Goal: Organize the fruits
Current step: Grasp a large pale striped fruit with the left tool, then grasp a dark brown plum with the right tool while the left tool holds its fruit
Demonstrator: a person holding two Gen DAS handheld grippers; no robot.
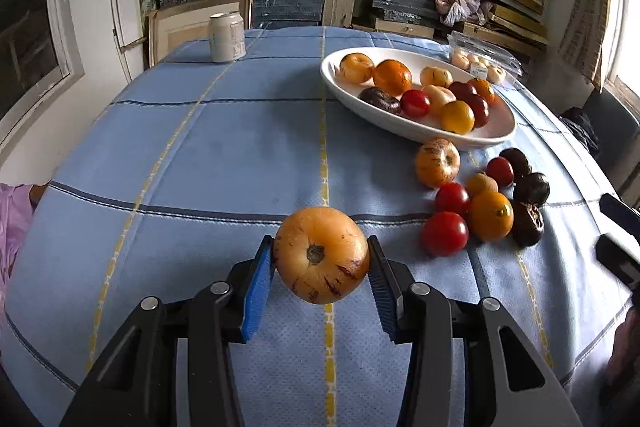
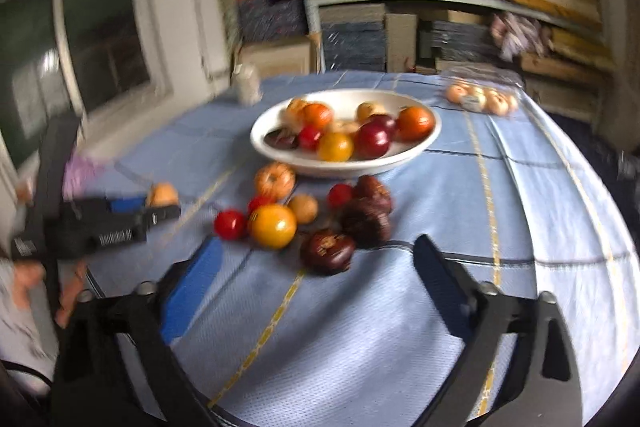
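My left gripper point(image 1: 320, 243) is shut on a yellow-orange fruit with dark streaks point(image 1: 321, 255), held above the blue tablecloth, stem end facing the camera. In the right wrist view the same left gripper point(image 2: 160, 207) and its fruit point(image 2: 162, 194) show at the left, blurred. A white bowl point(image 1: 400, 131) with several fruits stands at the back right. Between it and me, loose fruits point(image 1: 490, 215) lie on the cloth: red, orange and dark brown ones. My right gripper point(image 2: 318, 242) stands open, a dark brown fruit point(image 2: 327, 251) just beyond its tips, untouched.
A pale drinks can point(image 1: 227, 37) stands at the far left edge of the table. A clear plastic pack of small pale fruits point(image 1: 482, 63) lies behind the bowl. Shelves of stacked boxes fill the back wall. A hand grips the left tool at the left edge point(image 2: 24, 283).
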